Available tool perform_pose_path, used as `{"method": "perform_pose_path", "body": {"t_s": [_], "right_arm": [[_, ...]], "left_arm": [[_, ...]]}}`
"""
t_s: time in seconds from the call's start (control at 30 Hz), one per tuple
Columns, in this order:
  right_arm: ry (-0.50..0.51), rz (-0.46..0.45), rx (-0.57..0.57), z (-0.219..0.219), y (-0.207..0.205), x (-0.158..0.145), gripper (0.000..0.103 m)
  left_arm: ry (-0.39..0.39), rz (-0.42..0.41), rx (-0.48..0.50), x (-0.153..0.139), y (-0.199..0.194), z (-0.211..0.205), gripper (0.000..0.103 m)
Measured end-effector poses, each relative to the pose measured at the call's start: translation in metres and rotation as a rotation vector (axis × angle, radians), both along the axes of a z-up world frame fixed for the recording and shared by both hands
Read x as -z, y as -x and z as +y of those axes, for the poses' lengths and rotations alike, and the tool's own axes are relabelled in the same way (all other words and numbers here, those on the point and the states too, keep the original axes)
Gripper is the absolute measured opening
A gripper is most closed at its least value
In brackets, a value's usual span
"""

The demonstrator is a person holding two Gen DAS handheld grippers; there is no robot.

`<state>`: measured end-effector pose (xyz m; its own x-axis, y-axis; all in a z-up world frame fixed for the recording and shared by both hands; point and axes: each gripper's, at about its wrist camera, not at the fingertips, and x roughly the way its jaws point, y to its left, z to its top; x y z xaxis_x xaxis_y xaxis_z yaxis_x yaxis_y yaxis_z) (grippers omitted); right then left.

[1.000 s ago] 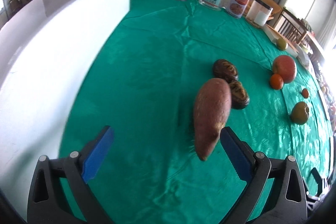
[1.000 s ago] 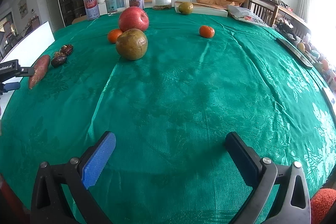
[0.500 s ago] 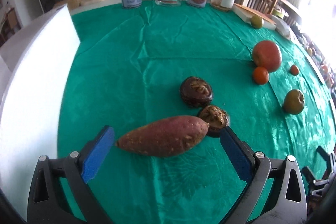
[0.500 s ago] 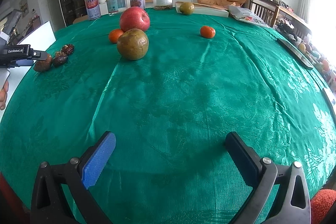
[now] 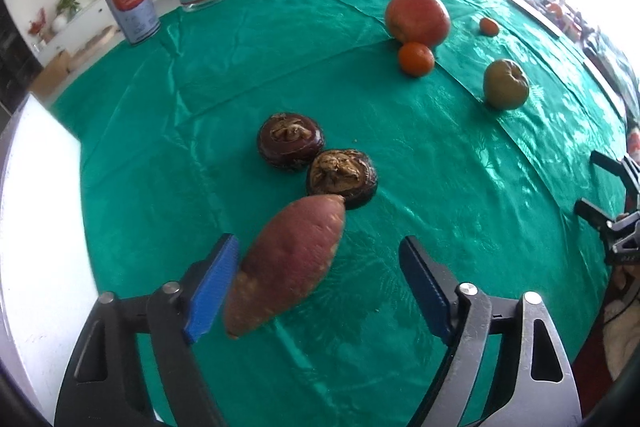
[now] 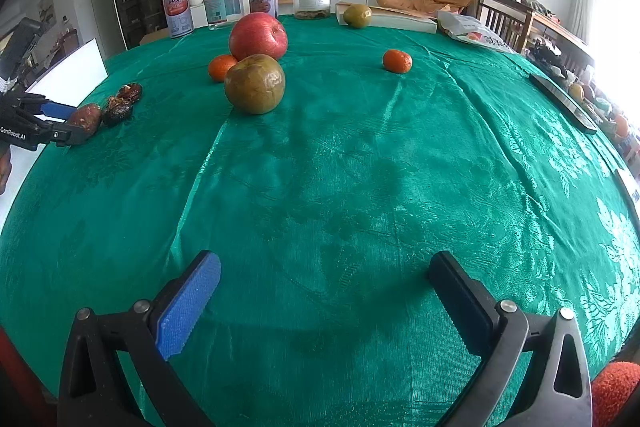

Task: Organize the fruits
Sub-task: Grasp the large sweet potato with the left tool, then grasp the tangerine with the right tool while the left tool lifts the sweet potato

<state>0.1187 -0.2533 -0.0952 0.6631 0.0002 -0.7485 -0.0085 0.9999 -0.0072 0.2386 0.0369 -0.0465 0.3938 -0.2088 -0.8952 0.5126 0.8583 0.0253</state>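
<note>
Left gripper (image 5: 318,277) angled steeply down, closing around sweet potato (image 5: 286,265), right pad clear, right gripper (image 6: 326,293) released.

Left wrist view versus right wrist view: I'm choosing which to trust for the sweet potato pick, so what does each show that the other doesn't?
Only the left wrist view shows the sweet potato lengthwise between the left gripper's closing jaws: blue pad beside it, a clear gap on the other side.

Only the right wrist view shows the right gripper open over bare green tablecloth.

Both show the two dark fruits, red apple and green-brown fruit.
</note>
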Motion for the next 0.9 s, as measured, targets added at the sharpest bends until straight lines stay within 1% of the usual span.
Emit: {"method": "perform_pose_path", "body": {"t_s": [0.07,0.1,0.13,0.17,0.2,0.23,0.3,0.33,0.4,0.43,0.5,0.53,0.57,0.6,0.63,0.67,0.7,0.73,0.77,0.8,0.83,0.9], "right_arm": [[-0.001,0.000,-0.001,0.000,0.000,0.000,0.103],[-0.003,0.000,-0.002,0.000,0.000,0.000,0.103],[-0.007,0.006,-0.008,-0.001,0.000,0.000,0.103],[-0.011,0.023,-0.021,-0.003,-0.001,-0.001,0.103],[-0.026,0.044,-0.021,-0.007,-0.001,-0.004,0.103],[-0.074,0.043,0.000,-0.018,0.000,-0.009,0.103],[-0.222,-0.012,0.055,-0.051,-0.006,-0.025,0.103],[-0.263,-0.033,0.090,-0.069,-0.016,-0.034,0.103],[-0.259,-0.028,0.149,-0.097,-0.053,-0.048,0.103],[-0.228,-0.016,0.158,-0.106,-0.077,-0.053,0.103],[-0.139,0.015,0.106,-0.111,-0.129,-0.057,0.102],[-0.116,0.031,0.067,-0.110,-0.153,-0.055,0.099],[-0.119,0.036,0.037,-0.109,-0.173,-0.053,0.095],[-0.133,0.043,0.015,-0.107,-0.189,-0.049,0.087],[-0.134,0.059,0.002,-0.103,-0.205,-0.043,0.083],[-0.120,0.075,0.000,-0.099,-0.216,-0.038,0.082],[-0.110,0.082,-0.004,-0.096,-0.224,-0.034,0.074],[-0.103,0.086,-0.009,-0.093,-0.229,-0.030,0.053],[-0.098,0.100,-0.007,-0.092,-0.233,-0.026,0.037],[-0.099,0.092,0.001,-0.091,-0.233,-0.025,0.030],[-0.112,0.097,0.014,-0.091,-0.230,-0.026,0.030],[-0.154,0.098,0.031,-0.099,-0.220,-0.028,0.029]], "left_arm": [[-0.032,-0.011,-0.033,0.003,-0.008,-0.001,0.080],[-0.048,-0.006,-0.039,0.007,-0.011,-0.003,0.072],[-0.057,0.012,-0.039,0.011,-0.013,-0.004,0.058],[-0.066,0.027,-0.041,0.014,-0.013,-0.005,0.053],[-0.084,0.020,-0.042,0.014,-0.011,-0.005,0.052],[-0.089,0.010,-0.038,0.013,-0.007,-0.003,0.048],[-0.097,0.003,-0.039,0.012,0.004,0.003,0.041],[-0.082,0.009,-0.052,0.012,0.009,0.008,0.041],[-0.039,0.037,-0.082,0.012,0.020,0.013,0.041],[-0.015,0.049,-0.102,0.011,0.023,0.015,0.041],[0.022,0.057,-0.135,0.012,0.030,0.018,0.041],[0.031,0.053,-0.148,0.012,0.031,0.019,0.041],[0.038,0.049,-0.157,0.013,0.032,0.019,0.041],[0.041,0.042,-0.162,0.013,0.033,0.019,0.041],[0.040,0.036,-0.164,0.014,0.033,0.018,0.041],[0.038,0.032,-0.167,0.014,0.034,0.017,0.041],[0.037,0.033,-0.167,0.013,0.036,0.016,0.041],[0.035,0.036,-0.167,0.012,0.036,0.015,0.043],[0.037,0.036,-0.164,0.011,0.037,0.016,0.044],[0.040,0.035,-0.164,0.011,0.038,0.017,0.047],[0.042,0.036,-0.169,0.011,0.040,0.019,0.052],[0.061,0.033,-0.188,0.008,0.043,0.026,0.058]]}}
